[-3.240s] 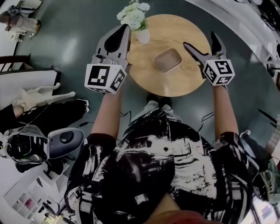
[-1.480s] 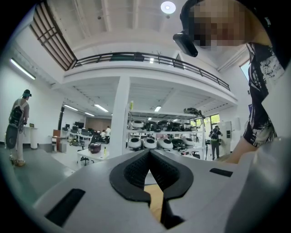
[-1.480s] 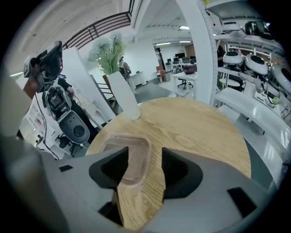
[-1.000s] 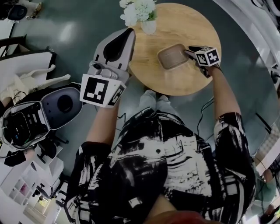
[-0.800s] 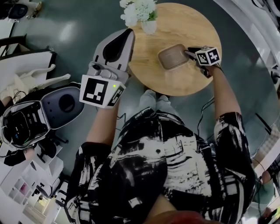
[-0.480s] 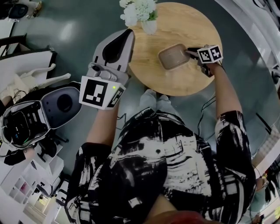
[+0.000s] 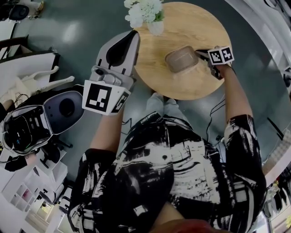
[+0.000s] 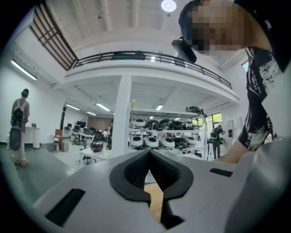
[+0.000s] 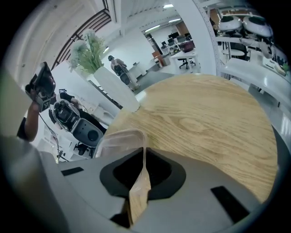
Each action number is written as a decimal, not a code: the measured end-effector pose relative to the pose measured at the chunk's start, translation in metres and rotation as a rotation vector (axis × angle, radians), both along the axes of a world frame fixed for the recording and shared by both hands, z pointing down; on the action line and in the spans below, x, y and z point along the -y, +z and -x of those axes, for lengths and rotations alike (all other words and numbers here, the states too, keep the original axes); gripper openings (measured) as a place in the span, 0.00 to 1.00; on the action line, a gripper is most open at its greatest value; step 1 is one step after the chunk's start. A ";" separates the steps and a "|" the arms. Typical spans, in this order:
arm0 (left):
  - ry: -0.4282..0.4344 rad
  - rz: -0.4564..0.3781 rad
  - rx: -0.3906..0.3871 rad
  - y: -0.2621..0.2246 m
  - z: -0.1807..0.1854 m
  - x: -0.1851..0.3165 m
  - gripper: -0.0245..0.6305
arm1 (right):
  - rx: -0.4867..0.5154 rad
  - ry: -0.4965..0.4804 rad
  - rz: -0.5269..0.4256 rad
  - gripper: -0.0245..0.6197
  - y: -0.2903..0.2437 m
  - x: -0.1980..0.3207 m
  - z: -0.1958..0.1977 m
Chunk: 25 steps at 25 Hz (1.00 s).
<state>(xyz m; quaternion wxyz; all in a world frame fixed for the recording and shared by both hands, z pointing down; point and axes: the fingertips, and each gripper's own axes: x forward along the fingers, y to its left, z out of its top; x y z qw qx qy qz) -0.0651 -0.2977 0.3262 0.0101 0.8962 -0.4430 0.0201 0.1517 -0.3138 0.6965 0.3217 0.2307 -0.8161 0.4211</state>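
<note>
A clear plastic container [image 7: 182, 59] sits on the round wooden table [image 7: 195, 22]. My right gripper [image 7: 200, 53] is at its right side, shut on the container's thin wall. In the right gripper view that wall [image 9: 119, 139] stands pinched between the dark pads of the right gripper [image 9: 144, 152], and the container looks slightly tipped. My left gripper [image 7: 135, 32] is held in the air over the table's left edge, shut with nothing between its pads. In its own view the left gripper [image 8: 148, 152] points out into the room.
A white vase [image 7: 155, 28] with white flowers [image 7: 143, 11] stands at the table's far left edge, left of the container. A grey rounded machine [image 7: 63, 109] and cluttered white desks are on the floor at the left. A person with a backpack [image 8: 18, 123] stands far off.
The right gripper came down to the container, its open jaws straddled the wall, and they have shut on it; the container now looks tipped. The left gripper has barely moved.
</note>
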 end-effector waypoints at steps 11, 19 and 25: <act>0.012 -0.002 0.000 0.001 -0.002 0.003 0.04 | -0.020 -0.020 -0.020 0.06 0.001 -0.002 0.001; 0.026 -0.014 -0.014 -0.004 -0.005 0.005 0.04 | 0.002 0.008 -0.053 0.06 -0.016 0.005 0.003; 0.039 -0.038 -0.028 -0.014 -0.005 0.005 0.04 | 0.010 0.003 -0.180 0.06 -0.060 0.017 0.002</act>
